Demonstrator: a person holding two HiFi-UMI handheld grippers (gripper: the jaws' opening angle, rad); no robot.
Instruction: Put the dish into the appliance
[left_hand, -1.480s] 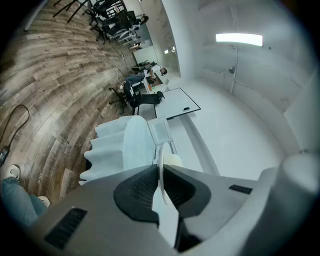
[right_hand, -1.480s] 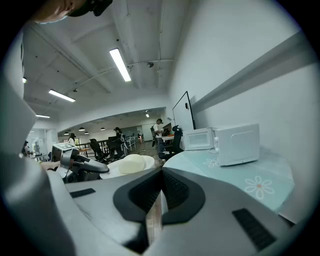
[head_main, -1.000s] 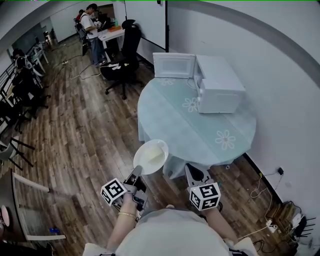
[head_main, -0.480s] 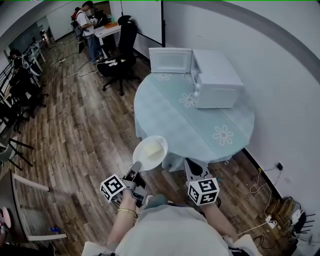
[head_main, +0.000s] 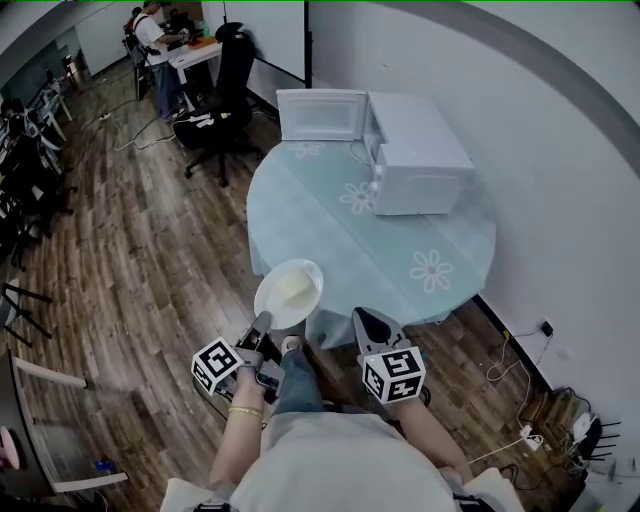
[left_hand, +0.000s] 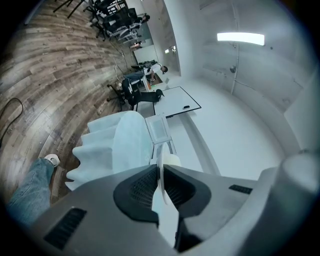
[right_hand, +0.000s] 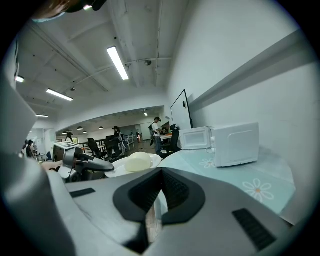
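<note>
At the lower middle of the head view, the left claw (head_main: 268, 325) is clamped narrow on the near rim of the dish (head_main: 288, 292), which carries a pale lump (head_main: 294, 286). Just to its right, the right claw (head_main: 372, 325) is closed on nothing. Over the last second the person has stepped toward the worktop (head_main: 330, 245), and a leg (head_main: 297, 378) now shows between the claws. The grip has not changed, and the dish hangs level at the worktop's near left edge. This looks like the carry, not yet the placing: the microwave (head_main: 420, 160) sits well apart at the upper centre, its door (head_main: 320, 114) swung open to the left. The worktop between is bare, so the way across is free. The door's edge and the wall close on the right are probably what to clear. A chair (head_main: 225, 75) stands well off at the upper left.
</note>
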